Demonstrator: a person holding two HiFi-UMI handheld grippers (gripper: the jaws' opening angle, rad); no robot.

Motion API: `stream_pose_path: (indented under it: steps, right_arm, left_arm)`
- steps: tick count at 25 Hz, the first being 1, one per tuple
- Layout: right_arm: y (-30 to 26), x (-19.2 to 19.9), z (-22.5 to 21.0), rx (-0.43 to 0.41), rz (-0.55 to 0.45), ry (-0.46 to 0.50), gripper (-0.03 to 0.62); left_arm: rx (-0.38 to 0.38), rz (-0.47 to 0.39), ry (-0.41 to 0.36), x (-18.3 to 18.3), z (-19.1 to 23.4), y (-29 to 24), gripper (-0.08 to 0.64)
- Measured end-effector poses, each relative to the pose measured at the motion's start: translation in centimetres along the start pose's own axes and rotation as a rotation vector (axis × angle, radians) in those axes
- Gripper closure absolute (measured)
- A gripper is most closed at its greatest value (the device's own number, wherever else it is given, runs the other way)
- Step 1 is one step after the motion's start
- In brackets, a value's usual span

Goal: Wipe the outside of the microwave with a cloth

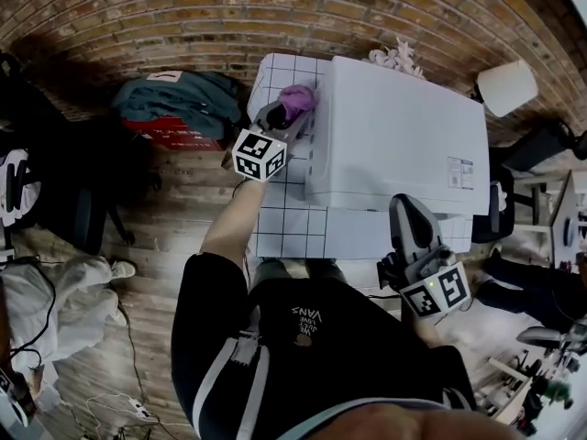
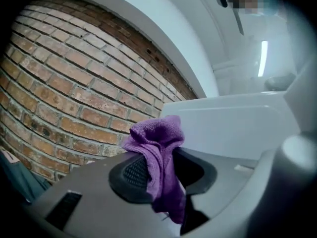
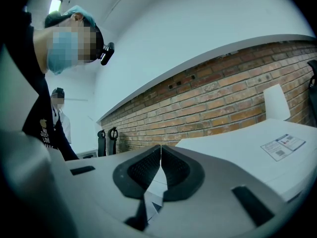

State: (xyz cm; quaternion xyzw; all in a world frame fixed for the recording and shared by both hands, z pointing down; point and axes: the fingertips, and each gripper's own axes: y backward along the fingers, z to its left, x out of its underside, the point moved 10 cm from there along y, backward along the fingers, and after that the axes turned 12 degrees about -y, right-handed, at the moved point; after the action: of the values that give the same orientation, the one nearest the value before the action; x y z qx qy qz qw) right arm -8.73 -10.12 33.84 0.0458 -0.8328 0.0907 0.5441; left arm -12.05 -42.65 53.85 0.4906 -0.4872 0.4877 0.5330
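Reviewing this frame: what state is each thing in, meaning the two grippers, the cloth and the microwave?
left gripper: shut on the purple cloth
purple cloth: bunched, pinched between the jaws
right gripper: shut, empty
microwave: upright on the gridded table

The person wears a black short-sleeved top [image 1: 316,356] with pale grey stripes [image 1: 246,374] down the sleeve and side. Small white "VANS" lettering [image 1: 307,314] sits on the chest. The left gripper [image 1: 286,110] and the right gripper [image 1: 410,211] have smooth grey bodies and dark jaws with ribbed pads [image 3: 143,170]. Each carries a cube [image 1: 259,154] faced with black-and-white square markers. A small green light [image 1: 428,289] shows on the right one.
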Motion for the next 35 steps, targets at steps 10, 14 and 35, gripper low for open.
stream_pose_path:
  steps: [10,14,35]
  right_arm:
    - [-0.6,0.8,1.2,-0.078,-0.017,-0.032,0.592]
    - [-0.5,0.7,1.6,-0.090,-0.023,-0.031,0.592]
    - [0.9,-0.1,-1.1,0.040,-0.055,-0.043,0.592]
  left_arm:
    - [0.058,0.035,0.072,2.3,-10.4,12.3,0.430]
    - [0.050,0.043,0.148,3.8,-13.7,14.8,0.430]
    - [-0.024,0.096,0.219,5.4,-3.0,1.3,0.430]
